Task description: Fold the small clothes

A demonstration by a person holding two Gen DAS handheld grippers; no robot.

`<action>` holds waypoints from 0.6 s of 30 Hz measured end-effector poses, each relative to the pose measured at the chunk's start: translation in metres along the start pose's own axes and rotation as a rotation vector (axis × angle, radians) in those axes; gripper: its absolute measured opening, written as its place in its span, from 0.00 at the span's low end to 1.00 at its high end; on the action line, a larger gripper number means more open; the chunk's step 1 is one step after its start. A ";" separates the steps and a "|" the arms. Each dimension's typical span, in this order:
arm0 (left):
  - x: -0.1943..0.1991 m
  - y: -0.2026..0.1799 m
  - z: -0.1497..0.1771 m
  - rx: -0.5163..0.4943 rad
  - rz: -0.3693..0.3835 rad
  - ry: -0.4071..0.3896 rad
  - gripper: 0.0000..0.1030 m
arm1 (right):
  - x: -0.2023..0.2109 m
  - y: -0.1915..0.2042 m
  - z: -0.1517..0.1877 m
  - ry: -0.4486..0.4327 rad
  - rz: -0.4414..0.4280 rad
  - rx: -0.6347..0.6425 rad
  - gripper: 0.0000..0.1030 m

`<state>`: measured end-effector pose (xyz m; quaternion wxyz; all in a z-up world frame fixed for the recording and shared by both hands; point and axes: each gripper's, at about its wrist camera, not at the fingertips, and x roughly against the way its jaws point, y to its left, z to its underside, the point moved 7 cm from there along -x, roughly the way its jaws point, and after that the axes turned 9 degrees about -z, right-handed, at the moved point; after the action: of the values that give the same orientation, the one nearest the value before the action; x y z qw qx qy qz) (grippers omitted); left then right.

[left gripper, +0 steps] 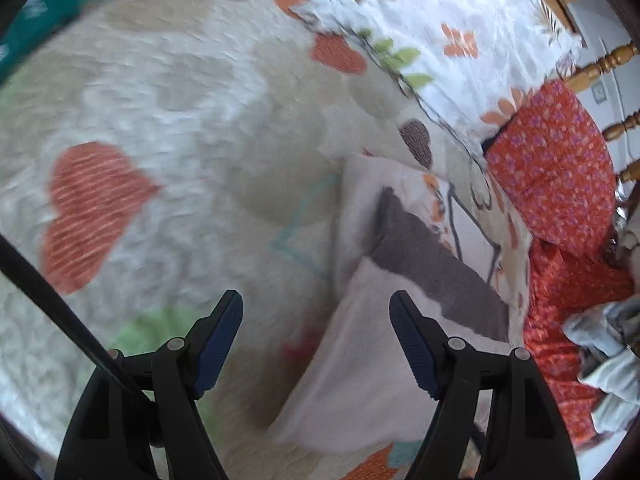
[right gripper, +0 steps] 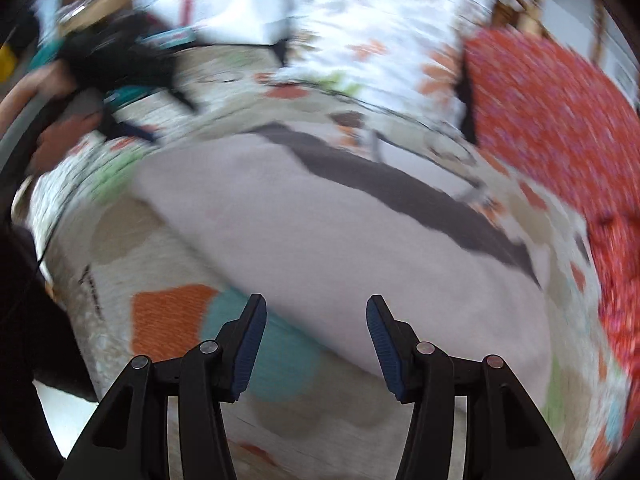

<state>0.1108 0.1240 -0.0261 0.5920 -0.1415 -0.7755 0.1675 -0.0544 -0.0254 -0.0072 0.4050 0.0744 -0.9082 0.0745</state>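
A small pale garment (left gripper: 360, 360) with a dark grey band (left gripper: 432, 264) lies folded on the heart-patterned bedspread (left gripper: 160, 100). My left gripper (left gripper: 316, 320) hovers open above its near left edge; its right finger is over the cloth and nothing is gripped. The right wrist view is blurred. There the same garment (right gripper: 320, 232) fills the middle, with the grey band (right gripper: 380, 184) along its far side. My right gripper (right gripper: 316, 320) stands open over the garment's near edge, its pads clear of the cloth.
A red floral pillow (left gripper: 552, 168) and a white flowered pillow (left gripper: 460, 20) lie against the wooden headboard (left gripper: 608, 60). Crumpled pale clothes (left gripper: 612, 344) sit at the right. A person's hand (right gripper: 56, 136) holding a blurred black shape shows at the left of the right wrist view.
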 end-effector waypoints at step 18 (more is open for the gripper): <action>-0.064 -0.082 -0.027 -0.255 0.226 0.167 0.76 | -0.096 0.078 -0.059 -0.055 0.064 0.132 0.55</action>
<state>0.1521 0.0253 -0.0404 0.6090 -0.3148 -0.7179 0.1212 0.0365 0.0693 -0.0464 0.3716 0.0740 -0.9140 0.1452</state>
